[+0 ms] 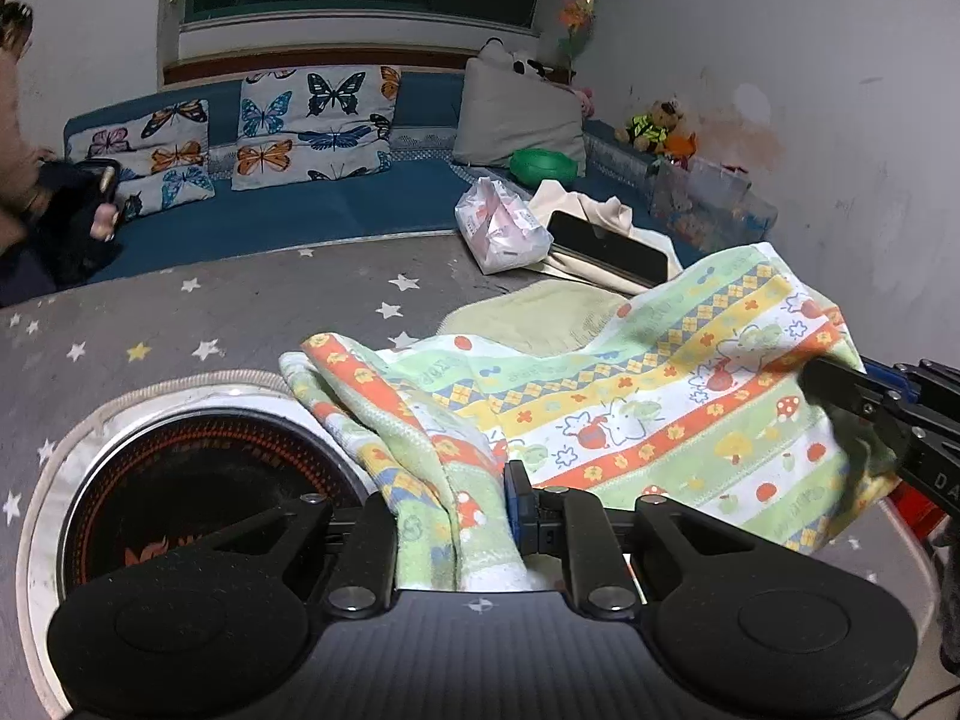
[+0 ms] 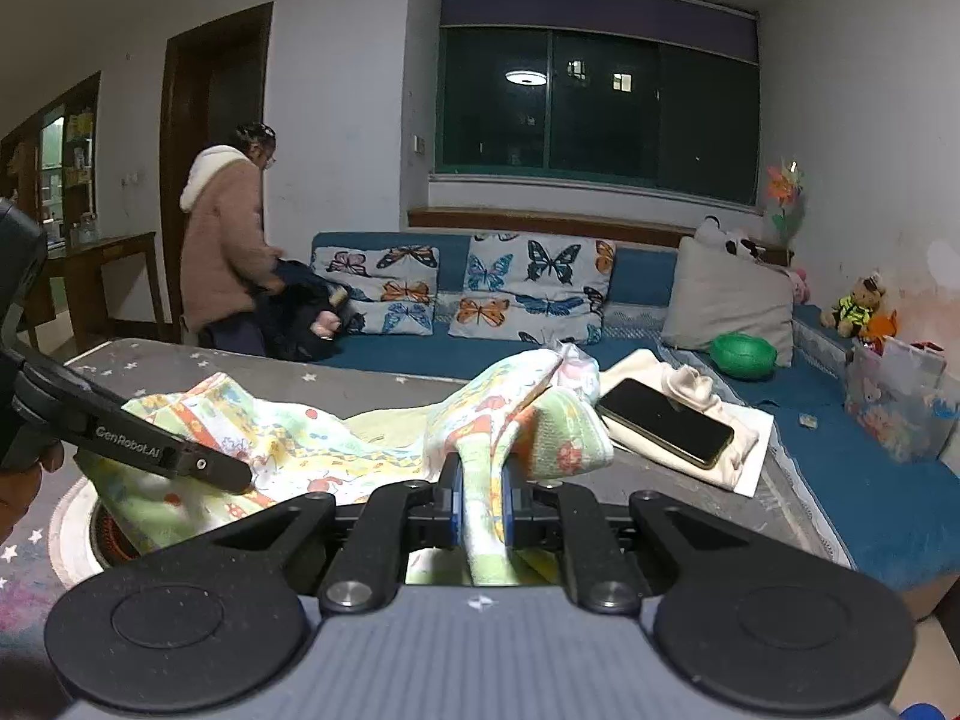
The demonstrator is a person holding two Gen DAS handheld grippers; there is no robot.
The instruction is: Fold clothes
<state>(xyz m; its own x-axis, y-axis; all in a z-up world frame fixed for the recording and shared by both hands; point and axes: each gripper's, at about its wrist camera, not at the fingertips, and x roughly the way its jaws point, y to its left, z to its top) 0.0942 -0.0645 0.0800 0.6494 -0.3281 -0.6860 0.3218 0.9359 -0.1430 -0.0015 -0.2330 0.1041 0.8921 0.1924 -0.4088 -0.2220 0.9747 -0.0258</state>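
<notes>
Patterned cloth (image 1: 630, 396) stretches sideways between left gripper (image 1: 480, 516) and right gripper (image 2: 480, 510), fingers clamped on it.

This is a home living room at night. A long blue sofa (image 2: 780, 450) runs along the far wall and round the right corner, with butterfly-print cushions (image 2: 534, 291), a plain grey pillow (image 2: 729, 300) and soft toys (image 2: 855, 306). Above it is a dark window (image 2: 600, 102) with a roller blind. Nearer stands a table (image 1: 180, 312) under a grey star-print cover. At far left is a wooden door (image 2: 210, 120).
</notes>
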